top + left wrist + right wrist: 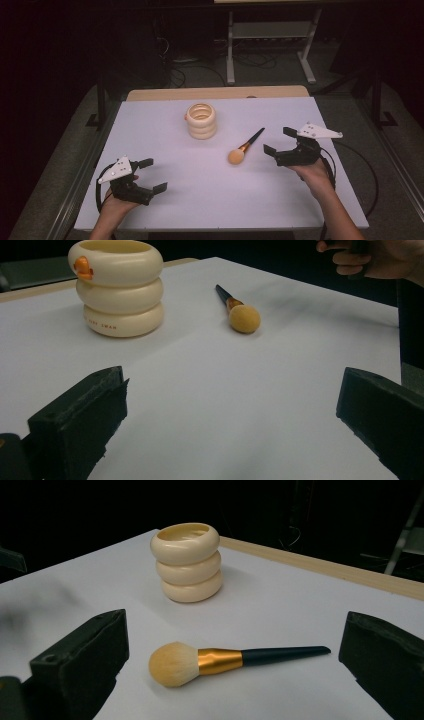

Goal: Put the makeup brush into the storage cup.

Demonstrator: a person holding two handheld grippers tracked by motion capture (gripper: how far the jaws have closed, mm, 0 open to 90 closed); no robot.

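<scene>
A cream holder shaped like three stacked rings stands upright at the middle back of the white table; it has a small orange duck on its side. A makeup brush with a black handle, gold ferrule and tan head lies flat to the holder's right. My right gripper is open just right of the brush, which lies between its jaws ahead in the right gripper view. My left gripper is open near the front left, with nothing between its jaws.
A wooden strip runs along the table's far edge. Metal frame legs and cables lie on the dark floor behind. In the left gripper view the other hand shows at the upper right.
</scene>
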